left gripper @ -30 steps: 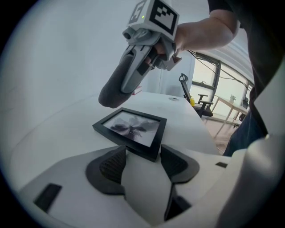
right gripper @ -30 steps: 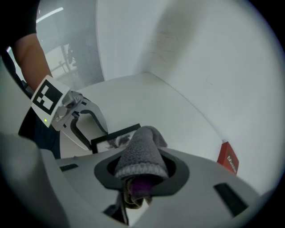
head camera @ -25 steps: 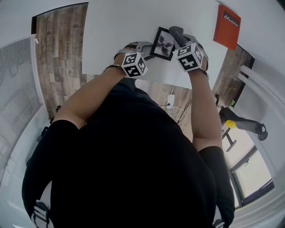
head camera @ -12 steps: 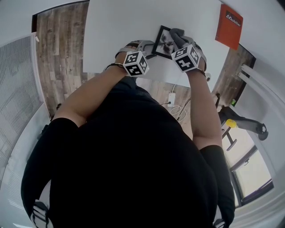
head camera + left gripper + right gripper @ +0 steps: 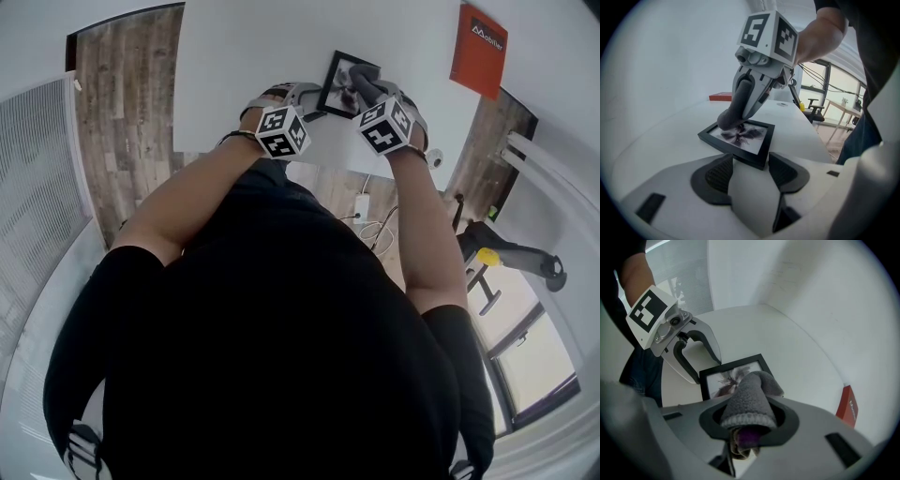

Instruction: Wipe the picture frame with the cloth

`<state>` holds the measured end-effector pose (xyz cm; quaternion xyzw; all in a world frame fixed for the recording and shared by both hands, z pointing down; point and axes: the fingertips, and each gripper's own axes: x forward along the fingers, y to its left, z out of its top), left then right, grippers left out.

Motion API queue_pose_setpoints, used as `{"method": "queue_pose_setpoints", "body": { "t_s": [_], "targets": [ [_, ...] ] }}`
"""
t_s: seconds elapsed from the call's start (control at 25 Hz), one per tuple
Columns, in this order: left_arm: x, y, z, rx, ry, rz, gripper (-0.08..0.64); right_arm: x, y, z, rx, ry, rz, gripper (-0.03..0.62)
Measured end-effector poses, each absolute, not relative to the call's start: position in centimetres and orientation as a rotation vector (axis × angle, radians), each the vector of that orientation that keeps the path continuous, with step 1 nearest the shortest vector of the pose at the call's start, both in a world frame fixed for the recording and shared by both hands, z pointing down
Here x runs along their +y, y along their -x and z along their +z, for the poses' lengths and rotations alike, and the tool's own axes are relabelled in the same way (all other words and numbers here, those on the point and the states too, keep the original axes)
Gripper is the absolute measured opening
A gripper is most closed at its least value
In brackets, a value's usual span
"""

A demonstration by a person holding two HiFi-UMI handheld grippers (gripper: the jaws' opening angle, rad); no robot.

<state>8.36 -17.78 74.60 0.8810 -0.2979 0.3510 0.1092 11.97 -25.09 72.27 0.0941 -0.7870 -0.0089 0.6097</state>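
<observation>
- Your L gripper: jaws part-way apart, closed in on the near corner of the picture frame. One pad sits vs the frame's near edge, the other vs its side edge.
- Frame lies flat on the white table, straight ahead of the L fingers. It has a black border w/ a dark flower-like print under glass.
- Your R gripper: jaws clamped on a grey cloth. The cloth sticks out fwd past the fingertips as a rolled wad, w/ a bit of purple showing back between the jaws.
- Cloth tip is down on the frame's glass, just beyond the R fingers. In the L gripper view it touches the print's far-left part.
- L fingers hold the frame at the corner nearest you; R fingers come in over the frame from the other side, so the two grippers are near each other but apart.
- Red book stands out to the right of the R fingers, well apart from the frame.
</observation>
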Motion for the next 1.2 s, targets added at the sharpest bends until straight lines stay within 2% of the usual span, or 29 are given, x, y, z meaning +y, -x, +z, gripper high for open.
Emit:
{"method": "queue_pose_setpoints", "body": {
  "t_s": [1.2],
  "targets": [
    [-17.8,-8.1,74.5,-0.88,-2.588,1.034,0.25,-17.7,-12.8,72.3,-1.798,-0.134,0.104,0.1]
  ]
}}
